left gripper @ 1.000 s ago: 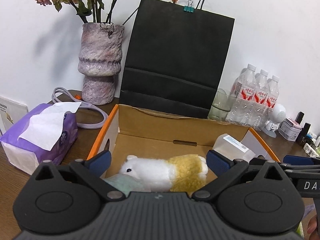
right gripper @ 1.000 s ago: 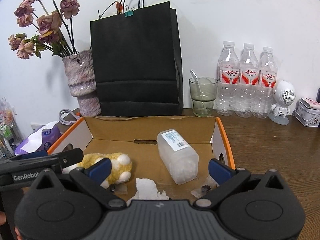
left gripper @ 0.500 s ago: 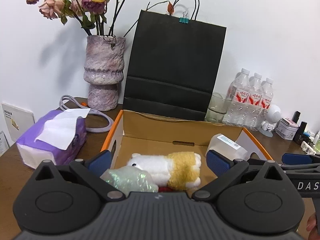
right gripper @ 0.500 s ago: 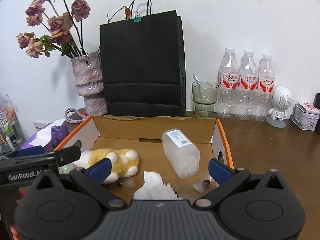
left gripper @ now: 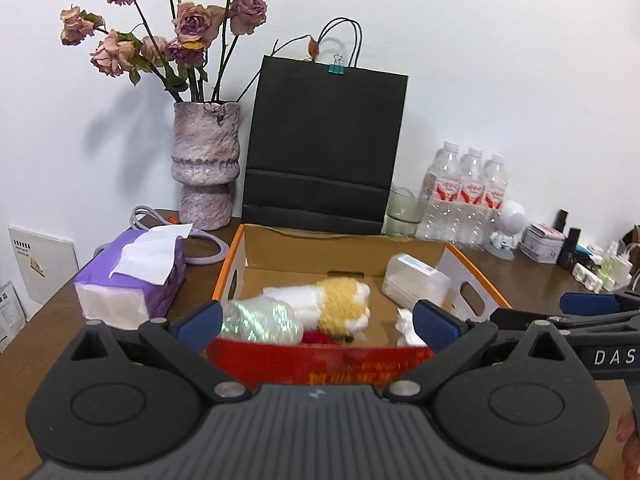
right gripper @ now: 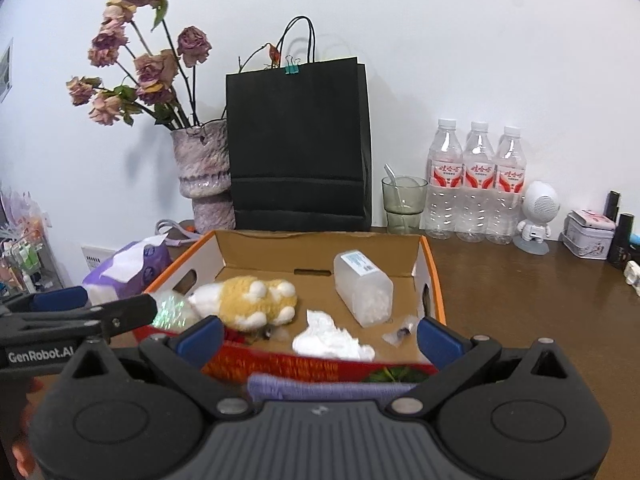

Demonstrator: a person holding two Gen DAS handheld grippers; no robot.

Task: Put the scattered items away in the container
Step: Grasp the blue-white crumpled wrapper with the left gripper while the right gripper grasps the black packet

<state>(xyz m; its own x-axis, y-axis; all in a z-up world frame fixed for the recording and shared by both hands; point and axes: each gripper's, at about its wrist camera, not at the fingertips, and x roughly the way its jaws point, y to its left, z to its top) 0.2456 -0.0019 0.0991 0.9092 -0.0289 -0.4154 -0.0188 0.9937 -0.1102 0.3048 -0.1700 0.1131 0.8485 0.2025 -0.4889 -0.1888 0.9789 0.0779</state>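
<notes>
Box [left gripper: 472, 276] sits ahead of both grippers, open top, orange rim, red near wall just past the fingertips. Left gripper [left gripper: 316, 322] spread wide, nothing between its fingers [left gripper: 200, 320], holding nothing. Right gripper [right gripper: 320, 334] also spread wide and empty; its fingers [right gripper: 438, 338] frame the box's near wall.

Inside the box: plush [right gripper: 248, 300] lying on its side, white and yellow, ahead of the right gripper's left finger; in the left view it lies between the two fingers. Shiny wrap bundle [left gripper: 260, 318] touches the plush, just beyond the left gripper's left finger. Clear tub [right gripper: 362, 286] lies on its side toward the far right of the box, labelled end up, apart from the plush. Crumpled tissue [right gripper: 330, 338] near the front wall, between the right gripper's fingers. Small clear packet [right gripper: 400, 334] just beside the right gripper's right finger, near the box's right wall. Something red [left gripper: 318, 337] under the plush, cannot tell what.

Purple cloth [right gripper: 328, 390] lies outside the box, right under the right gripper, against the red wall.

Tissue pack [left gripper: 132, 280] on the table left of the box, beyond the left finger. Vase [left gripper: 206, 164], black bag [left gripper: 324, 152], bottles [right gripper: 476, 184] and glass [right gripper: 402, 204] behind the box by the wall
</notes>
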